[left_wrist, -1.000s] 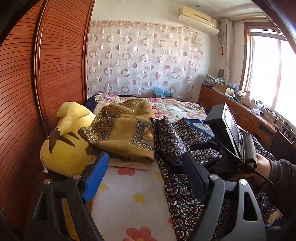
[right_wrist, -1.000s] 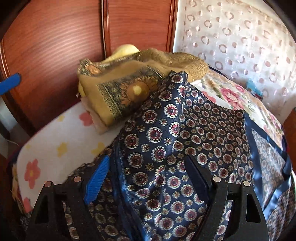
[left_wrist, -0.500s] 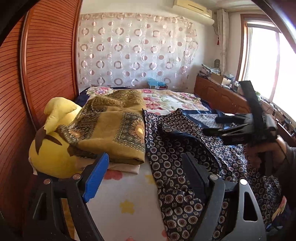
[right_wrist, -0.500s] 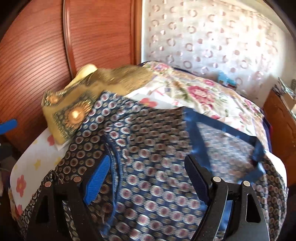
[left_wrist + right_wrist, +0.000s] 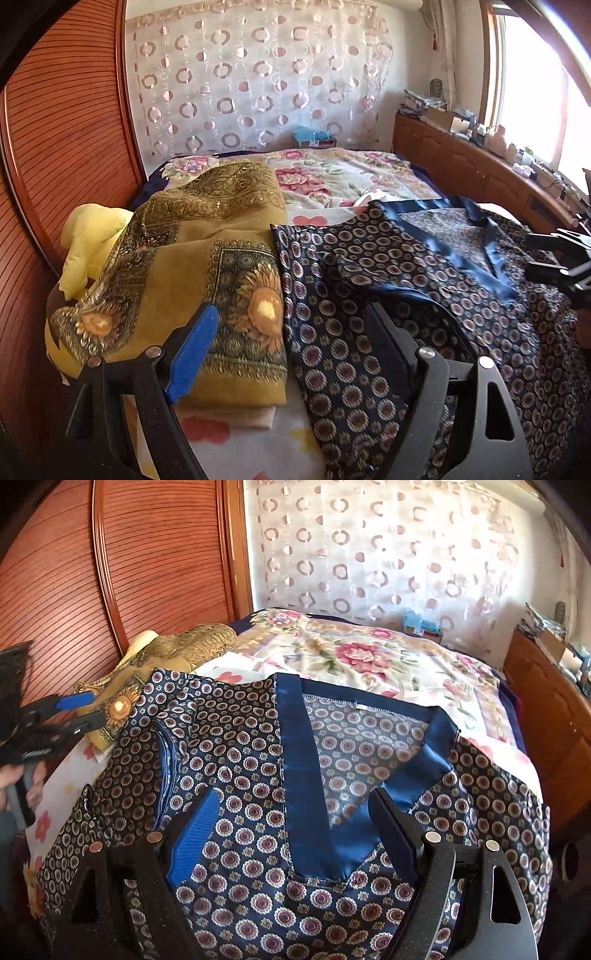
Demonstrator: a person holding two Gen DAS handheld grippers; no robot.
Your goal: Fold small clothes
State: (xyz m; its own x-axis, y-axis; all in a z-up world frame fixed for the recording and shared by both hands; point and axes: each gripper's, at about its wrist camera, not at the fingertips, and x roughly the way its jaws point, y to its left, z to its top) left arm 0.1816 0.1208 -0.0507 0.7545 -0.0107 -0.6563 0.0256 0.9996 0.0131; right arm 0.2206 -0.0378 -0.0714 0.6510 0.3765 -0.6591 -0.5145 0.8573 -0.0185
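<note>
A dark navy top with a round medallion print and a shiny blue neck band (image 5: pixel 295 775) lies spread on the bed, its left sleeve folded inward; it also shows in the left wrist view (image 5: pixel 424 280). My left gripper (image 5: pixel 291 332) is open and empty, above the garment's left edge next to the folded yellow-brown cloth (image 5: pixel 207 258). My right gripper (image 5: pixel 295 816) is open and empty, over the garment's front below the neckline. The right gripper shows at the right edge of the left wrist view (image 5: pixel 554 254); the left gripper shows at the left of the right wrist view (image 5: pixel 79 710).
A yellow plush toy (image 5: pixel 88 236) sits behind the folded cloth by the red-brown slatted wardrobe (image 5: pixel 55 129). A floral bedspread (image 5: pixel 351 653) covers the far bed. A wooden cabinet (image 5: pixel 480 170) with clutter runs under the window at right. A patterned curtain (image 5: pixel 258 74) hangs behind.
My right gripper has swung right and back from the sleeve area to above the neckline. My left gripper has moved forward toward the folded cloth. The garment now lies flatter, with its sleeve folded in.
</note>
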